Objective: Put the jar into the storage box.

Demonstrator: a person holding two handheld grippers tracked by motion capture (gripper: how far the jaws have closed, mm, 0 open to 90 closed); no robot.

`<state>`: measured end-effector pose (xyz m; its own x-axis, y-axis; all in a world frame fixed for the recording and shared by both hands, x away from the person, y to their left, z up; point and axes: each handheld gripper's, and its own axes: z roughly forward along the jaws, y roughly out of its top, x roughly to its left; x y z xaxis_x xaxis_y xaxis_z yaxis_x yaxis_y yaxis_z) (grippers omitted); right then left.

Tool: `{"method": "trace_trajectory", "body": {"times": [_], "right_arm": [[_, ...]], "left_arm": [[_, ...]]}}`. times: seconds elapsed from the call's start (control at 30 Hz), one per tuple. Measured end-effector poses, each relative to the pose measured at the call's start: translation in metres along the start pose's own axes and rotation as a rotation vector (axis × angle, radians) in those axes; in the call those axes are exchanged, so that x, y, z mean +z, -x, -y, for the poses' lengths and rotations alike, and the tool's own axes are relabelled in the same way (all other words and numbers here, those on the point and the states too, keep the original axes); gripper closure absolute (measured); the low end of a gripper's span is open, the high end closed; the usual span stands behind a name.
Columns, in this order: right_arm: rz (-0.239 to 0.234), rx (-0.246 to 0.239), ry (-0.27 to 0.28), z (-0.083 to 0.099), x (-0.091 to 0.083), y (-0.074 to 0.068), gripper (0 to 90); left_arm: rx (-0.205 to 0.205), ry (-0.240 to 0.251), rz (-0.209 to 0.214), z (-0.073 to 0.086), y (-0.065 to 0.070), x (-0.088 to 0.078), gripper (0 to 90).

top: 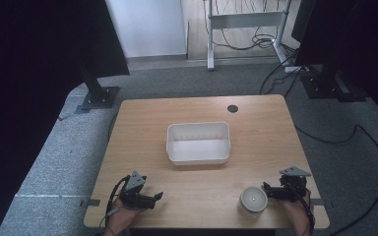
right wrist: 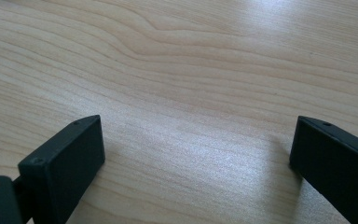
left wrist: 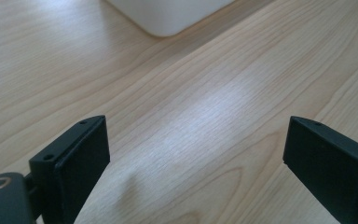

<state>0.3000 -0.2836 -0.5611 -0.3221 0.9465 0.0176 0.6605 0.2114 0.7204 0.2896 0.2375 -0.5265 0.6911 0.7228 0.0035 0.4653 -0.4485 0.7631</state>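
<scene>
White bin [top: 198, 142] sat mid-table; round tub [top: 253, 199] near front edge. My left gripper [top: 150, 199], right gripper [top: 270, 191] both released, empty. Best approach tub squarely, I judged.

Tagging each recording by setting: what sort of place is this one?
Probably a lab or recording studio, not a home: a bare wooden table on grey carpet, loose cables across the floor, and a metal stand base nearby.

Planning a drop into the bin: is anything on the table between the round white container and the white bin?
Nothing visible does. The round white container sits near the table's front edge beside the right gripper; bare wood separates it from the white bin.
</scene>
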Motion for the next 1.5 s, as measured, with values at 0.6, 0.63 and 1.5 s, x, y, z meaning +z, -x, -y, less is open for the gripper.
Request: {"method": "trace_trajectory", "body": {"times": [0.6, 0.63, 1.5], "right_arm": [[-0.001, 0.000, 0.000, 0.000, 0.000, 0.000, 2.6], [-0.001, 0.000, 0.000, 0.000, 0.000, 0.000, 2.6], [-0.002, -0.002, 0.000, 0.000, 0.000, 0.000, 2.7]], "left_arm": [[0.090, 0.036, 0.071, -0.028, 0.036, 0.010, 6.7], [0.092, 0.038, 0.078, -0.029, 0.038, 0.011, 6.7], [0.194, 0.081, 0.227, -0.064, 0.084, 0.048, 4.0]]}}
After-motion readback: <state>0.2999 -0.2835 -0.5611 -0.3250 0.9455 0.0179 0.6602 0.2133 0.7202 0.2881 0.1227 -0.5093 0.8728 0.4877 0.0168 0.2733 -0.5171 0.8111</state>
